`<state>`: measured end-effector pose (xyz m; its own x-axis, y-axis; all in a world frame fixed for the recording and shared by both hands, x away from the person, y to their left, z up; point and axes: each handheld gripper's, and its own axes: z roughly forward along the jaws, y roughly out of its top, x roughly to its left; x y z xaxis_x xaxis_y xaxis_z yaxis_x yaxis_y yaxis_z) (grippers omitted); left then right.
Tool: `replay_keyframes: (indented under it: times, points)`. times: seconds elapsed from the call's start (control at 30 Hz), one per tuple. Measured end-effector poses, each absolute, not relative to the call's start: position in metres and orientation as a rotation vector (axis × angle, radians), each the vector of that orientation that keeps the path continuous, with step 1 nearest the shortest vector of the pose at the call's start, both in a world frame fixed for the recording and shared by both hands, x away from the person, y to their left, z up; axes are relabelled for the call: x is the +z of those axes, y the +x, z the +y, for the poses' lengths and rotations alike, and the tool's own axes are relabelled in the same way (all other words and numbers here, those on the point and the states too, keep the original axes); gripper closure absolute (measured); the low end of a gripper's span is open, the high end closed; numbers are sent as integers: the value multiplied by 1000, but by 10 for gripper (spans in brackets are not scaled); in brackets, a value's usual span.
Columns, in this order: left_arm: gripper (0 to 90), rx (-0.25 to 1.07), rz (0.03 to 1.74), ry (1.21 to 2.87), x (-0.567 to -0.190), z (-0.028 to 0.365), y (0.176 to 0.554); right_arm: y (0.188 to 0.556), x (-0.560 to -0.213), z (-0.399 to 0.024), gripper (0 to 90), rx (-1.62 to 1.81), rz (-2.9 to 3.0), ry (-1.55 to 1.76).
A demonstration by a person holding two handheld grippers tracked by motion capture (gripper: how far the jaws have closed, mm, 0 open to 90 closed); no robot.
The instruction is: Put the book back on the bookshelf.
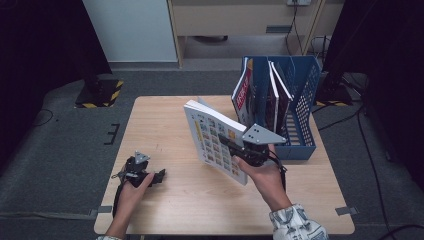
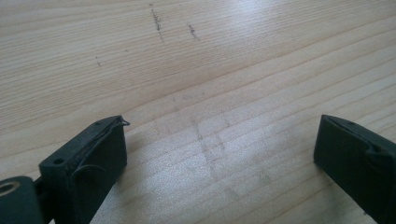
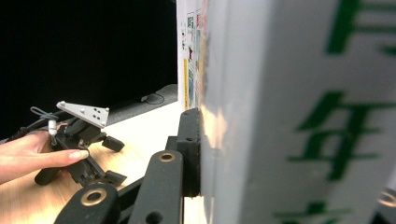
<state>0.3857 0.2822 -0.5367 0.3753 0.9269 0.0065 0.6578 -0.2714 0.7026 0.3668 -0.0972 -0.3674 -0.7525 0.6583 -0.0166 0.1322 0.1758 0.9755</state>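
My right gripper [image 1: 234, 148] is shut on a thick white book [image 1: 215, 142] with a grid of small colourful pictures on its cover. It holds the book upright and tilted above the middle of the wooden table [image 1: 165, 125]. In the right gripper view one black pad [image 3: 190, 140] presses flat on the book [image 3: 289, 112]; the other jaw is hidden behind it. My left gripper [image 1: 161, 176] rests on the table at the front left, open, with bare wood [image 2: 187, 56] between its jaws. It also appears in the right gripper view as the left gripper [image 3: 116, 160] under a hand [image 3: 37, 156].
A blue mesh file holder [image 1: 305, 95] stands at the table's back right with several books [image 1: 245, 95] upright in it, just behind the lifted book. Dark floor surrounds the table, with cables at the right.
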Motion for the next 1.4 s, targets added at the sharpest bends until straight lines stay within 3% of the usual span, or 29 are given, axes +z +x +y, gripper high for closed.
replay_keyframes:
  times: [1.4]
  points:
    - [13, 560, 1360, 2025, -537, 283, 386, 332, -365, -158, 739, 1584, 1955, 773]
